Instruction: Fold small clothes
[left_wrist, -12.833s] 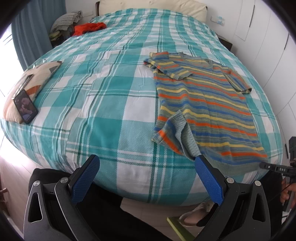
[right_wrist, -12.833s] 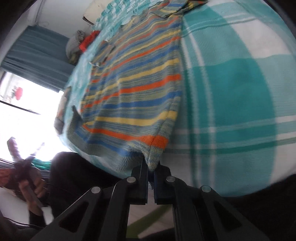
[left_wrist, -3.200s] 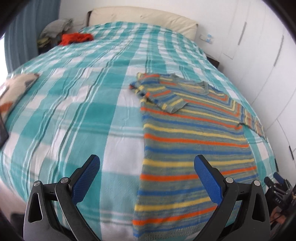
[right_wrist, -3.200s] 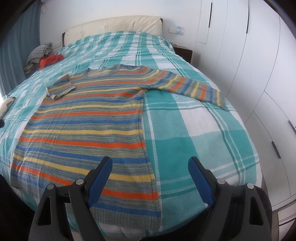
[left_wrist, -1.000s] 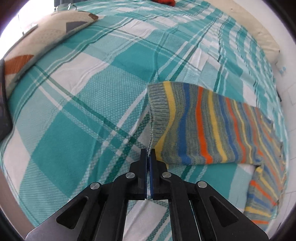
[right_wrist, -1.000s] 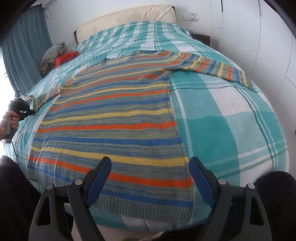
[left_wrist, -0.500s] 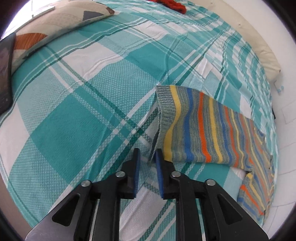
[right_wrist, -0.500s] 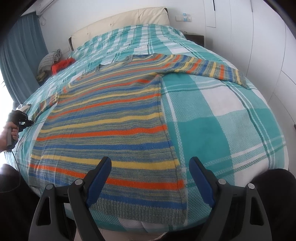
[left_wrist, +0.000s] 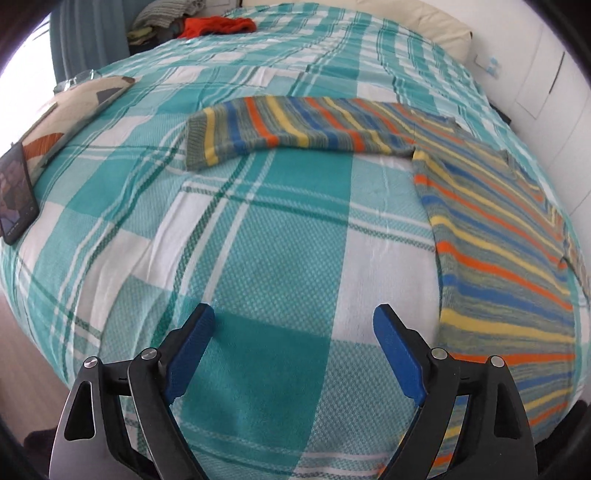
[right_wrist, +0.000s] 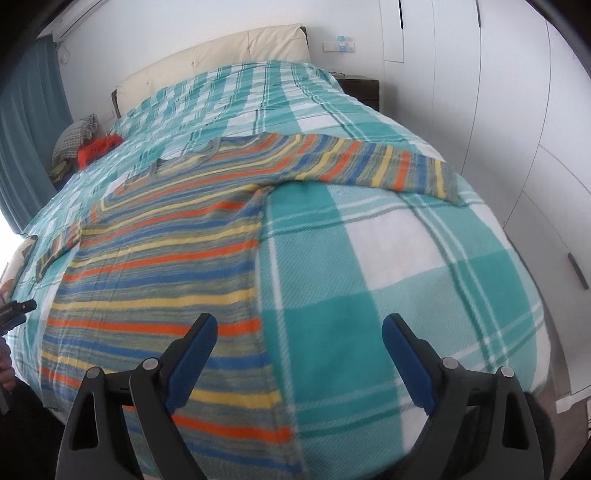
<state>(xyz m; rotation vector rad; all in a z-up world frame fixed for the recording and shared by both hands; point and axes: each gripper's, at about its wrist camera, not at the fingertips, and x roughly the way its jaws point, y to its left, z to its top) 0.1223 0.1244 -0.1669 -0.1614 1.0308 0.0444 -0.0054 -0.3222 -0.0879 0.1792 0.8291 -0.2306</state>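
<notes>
One sweater is lying flat on the bed, both sleeves stretched out sideways, hem toward the near edge and neck toward the headboard. Two hand-held grippers: left and right are both opening wide over it, nothing between the jaws. A phone, pillow and red cloth are sitting off to the side, nothing's blocking.

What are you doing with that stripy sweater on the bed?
A person holding a gripper in each hand is getting the striped sweater ready to fold. It lies flat on the checked bedspread with both sleeves stretched out to the sides. The left gripper is opening with nothing between its fingers, and the sleeve lies farther up the bed. The right gripper is also opening wider and empty, near the sweater's bottom edge.
</notes>
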